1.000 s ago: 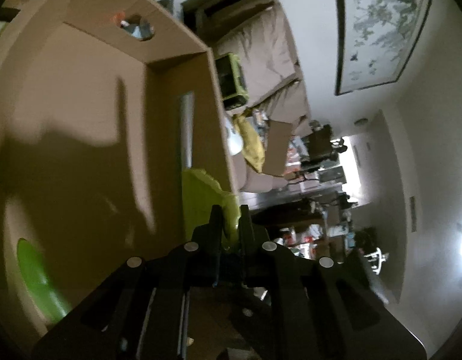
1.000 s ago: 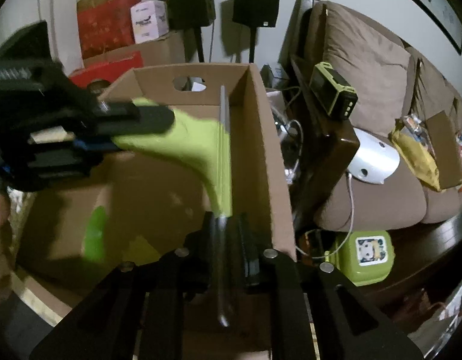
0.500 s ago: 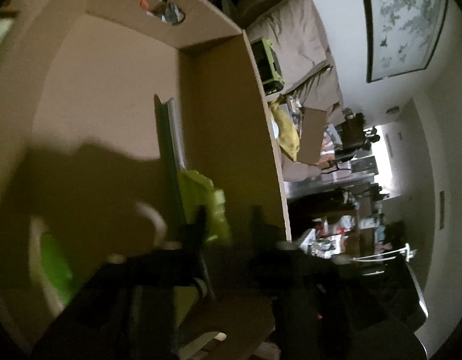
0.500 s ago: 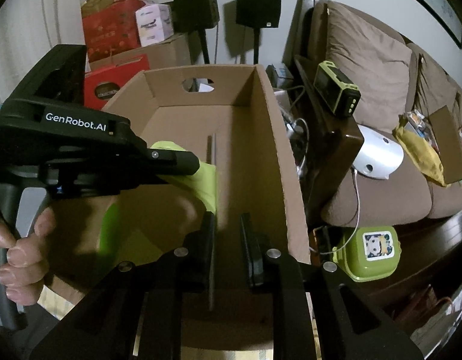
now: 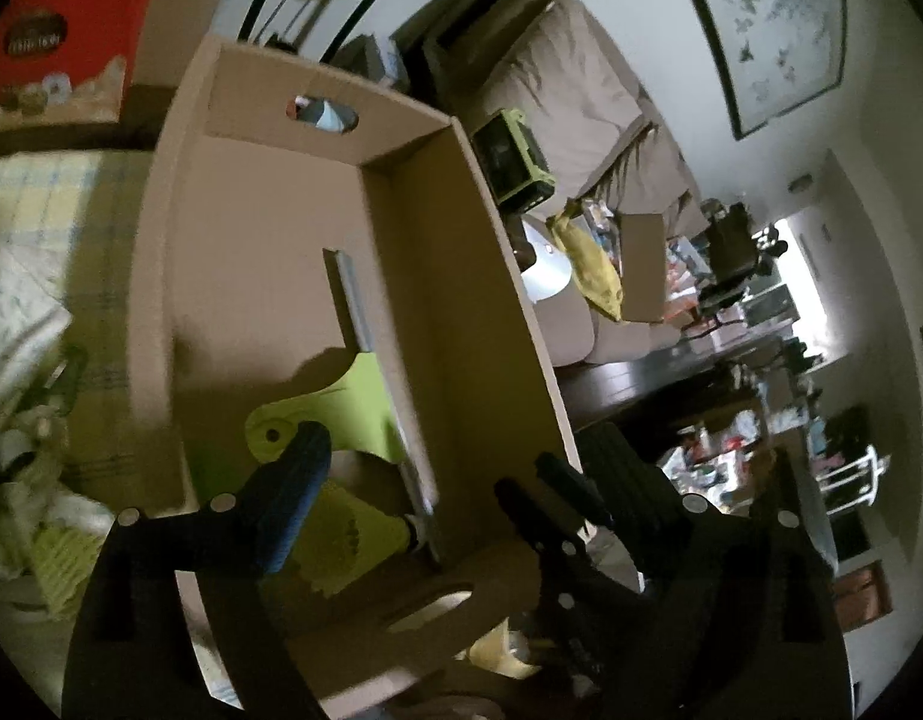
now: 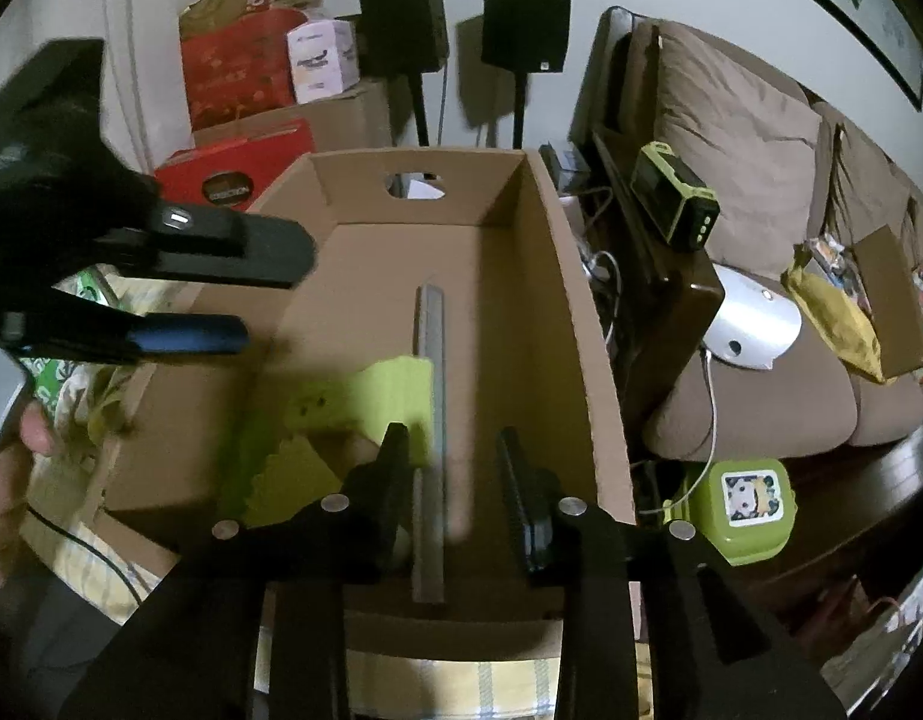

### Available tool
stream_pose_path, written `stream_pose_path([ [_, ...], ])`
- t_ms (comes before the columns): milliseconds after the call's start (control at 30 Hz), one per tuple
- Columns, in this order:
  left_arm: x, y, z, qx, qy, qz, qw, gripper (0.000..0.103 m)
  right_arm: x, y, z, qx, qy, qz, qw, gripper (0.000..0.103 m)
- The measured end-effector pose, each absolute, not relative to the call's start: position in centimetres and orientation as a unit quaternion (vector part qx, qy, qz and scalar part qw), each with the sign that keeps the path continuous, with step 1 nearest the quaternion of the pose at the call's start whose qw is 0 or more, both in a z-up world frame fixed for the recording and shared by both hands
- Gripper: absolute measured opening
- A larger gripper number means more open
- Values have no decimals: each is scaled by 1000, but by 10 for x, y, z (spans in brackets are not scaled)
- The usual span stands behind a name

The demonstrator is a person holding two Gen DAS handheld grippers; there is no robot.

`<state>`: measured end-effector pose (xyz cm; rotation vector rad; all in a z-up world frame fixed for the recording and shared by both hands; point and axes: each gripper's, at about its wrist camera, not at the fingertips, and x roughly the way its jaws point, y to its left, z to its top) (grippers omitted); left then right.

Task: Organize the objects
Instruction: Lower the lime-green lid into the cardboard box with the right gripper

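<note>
Cardboard box (image 6: 587,372), green tool (image 6: 395,396) inside

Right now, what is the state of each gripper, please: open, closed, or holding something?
Left gripper: open, holding nothing, above the cardboard box.
Right gripper: open, holding nothing; the grey bar lies below its jaws.

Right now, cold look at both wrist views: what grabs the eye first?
The big open cardboard box fills both views. Inside it lies a bright lime-green squeegee with a long metal blade running along the floor near the right wall. Both tools are open above the box: the right tool straddles the blade's near end without gripping it, and the left tool hangs over the box's left side.
</note>
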<state>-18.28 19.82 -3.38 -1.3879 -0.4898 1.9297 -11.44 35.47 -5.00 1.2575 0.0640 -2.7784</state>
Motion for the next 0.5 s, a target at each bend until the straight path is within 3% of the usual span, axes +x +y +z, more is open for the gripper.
stream_pose_path([
  [500, -161, 128, -23, -523, -170, 781, 297, 94, -108, 333, -44, 412, 4, -909, 67, 56],
])
